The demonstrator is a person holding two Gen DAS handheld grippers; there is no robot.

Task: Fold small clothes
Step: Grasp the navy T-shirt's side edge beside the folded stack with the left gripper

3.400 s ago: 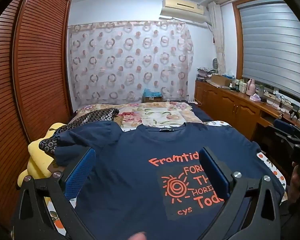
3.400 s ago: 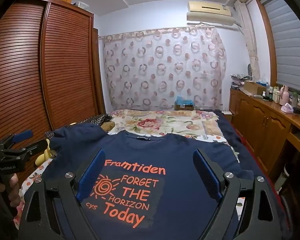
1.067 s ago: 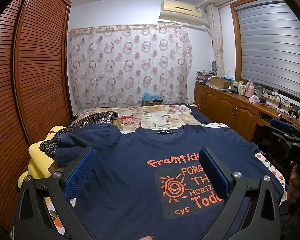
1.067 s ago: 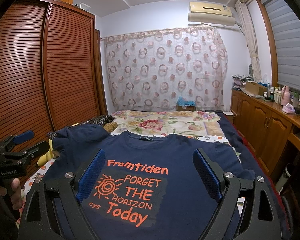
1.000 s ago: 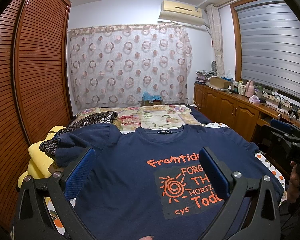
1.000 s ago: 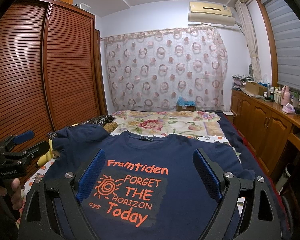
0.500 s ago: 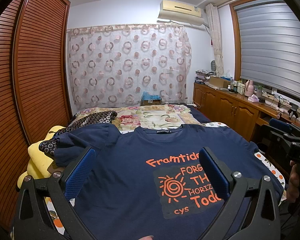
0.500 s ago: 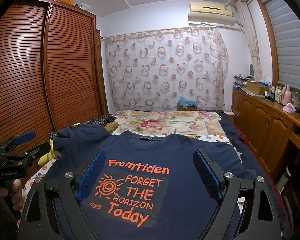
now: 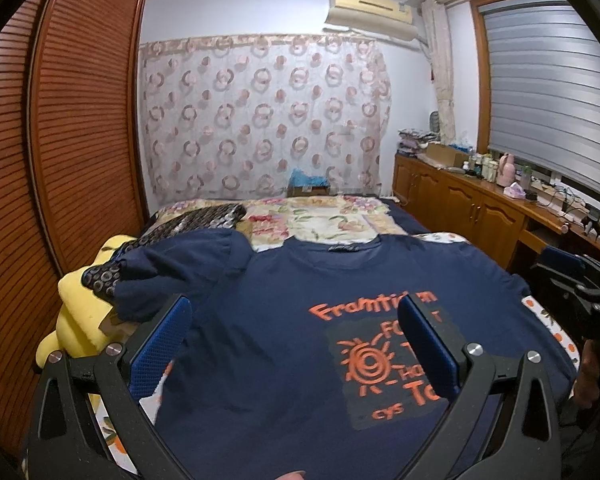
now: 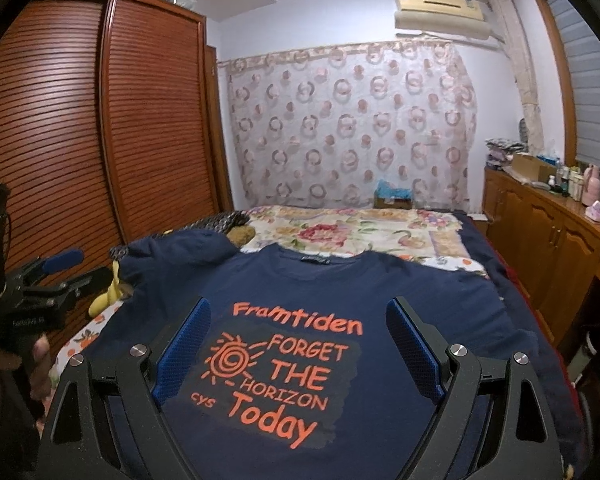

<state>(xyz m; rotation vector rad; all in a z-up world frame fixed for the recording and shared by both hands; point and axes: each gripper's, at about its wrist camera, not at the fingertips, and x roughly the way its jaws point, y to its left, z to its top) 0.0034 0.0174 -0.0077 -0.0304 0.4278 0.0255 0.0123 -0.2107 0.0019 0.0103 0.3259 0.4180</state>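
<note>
A navy blue cotton T-shirt (image 10: pixel 380 292) lies face up and spread flat on the near end of a bed with a floral patterned cover (image 10: pixel 360 232), its collar toward the far wall and its hem running out of view below both cameras. The left gripper (image 9: pixel 296 340) hangs above the shirt's left half with its blue-padded fingers (image 9: pixel 160 344) spread wide and holding nothing; the right gripper (image 10: pixel 300 344) hovers over the chest print, its fingers equally spread and empty. The shirt's left sleeve (image 9: pixel 172 268) is bunched up against a dark ring-patterned cloth (image 9: pixel 204 220) and a yellow plush toy (image 9: pixel 80 320) at the bed's left edge, close to the brown louvred wooden wardrobe (image 10: pixel 100 140), so room is tight there. The right sleeve lies flat near the bed's right edge, with a floor gap before the long wooden cabinet (image 10: pixel 548 240). The orange print reads "Framtiden", "FORGET THE HORIZON Today" and "cys" beside a spiral sun (image 10: pixel 230 358).
</note>
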